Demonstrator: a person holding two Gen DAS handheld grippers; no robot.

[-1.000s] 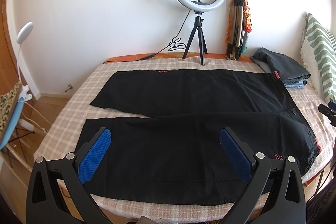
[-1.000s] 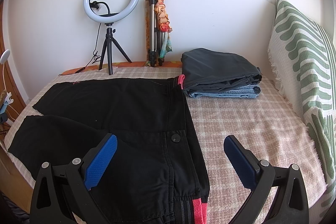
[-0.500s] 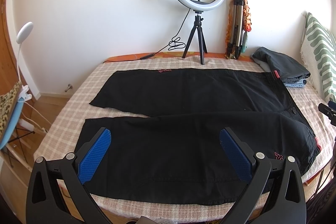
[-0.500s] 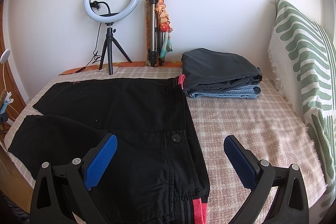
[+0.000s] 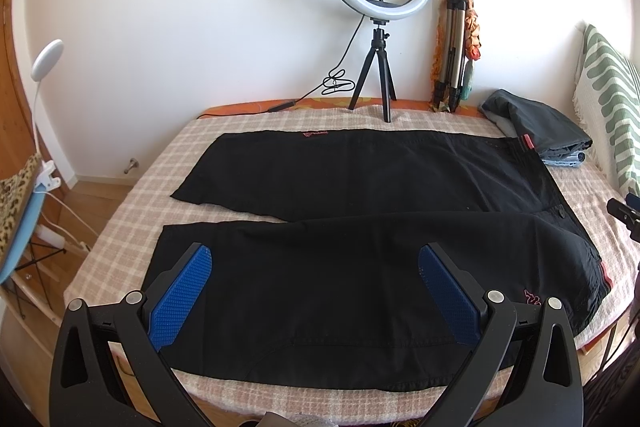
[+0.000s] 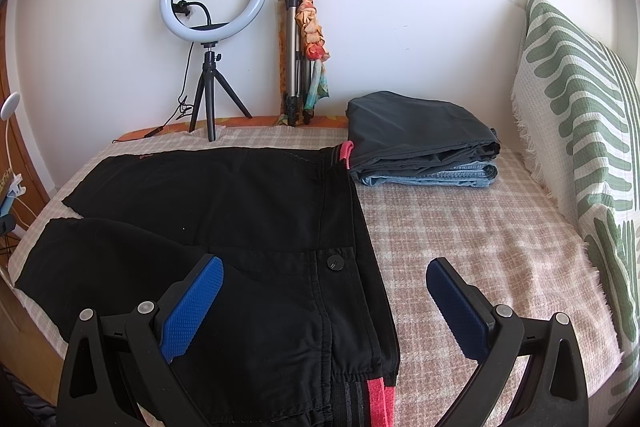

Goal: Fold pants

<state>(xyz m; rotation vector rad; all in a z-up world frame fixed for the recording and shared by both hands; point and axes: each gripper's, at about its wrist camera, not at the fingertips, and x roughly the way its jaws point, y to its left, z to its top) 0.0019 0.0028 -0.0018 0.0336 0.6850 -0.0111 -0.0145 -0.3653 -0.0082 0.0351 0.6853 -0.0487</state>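
— Where are the pants?

— I see the black pants (image 5: 360, 235) spread flat on the checked bedspread (image 6: 460, 227), legs apart, waistband toward three o'clock in my left view.

— And your grippers?

— My left gripper (image 5: 316, 287) hangs spread wide over the near leg, grasping nothing. My right gripper (image 6: 324, 301) is likewise released, above the waistband.

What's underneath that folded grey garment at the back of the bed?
Under the grey garment lies folded light-blue denim, only its edge showing. Both rest on the checked blanket. What kind of denim garment it is stays covered.
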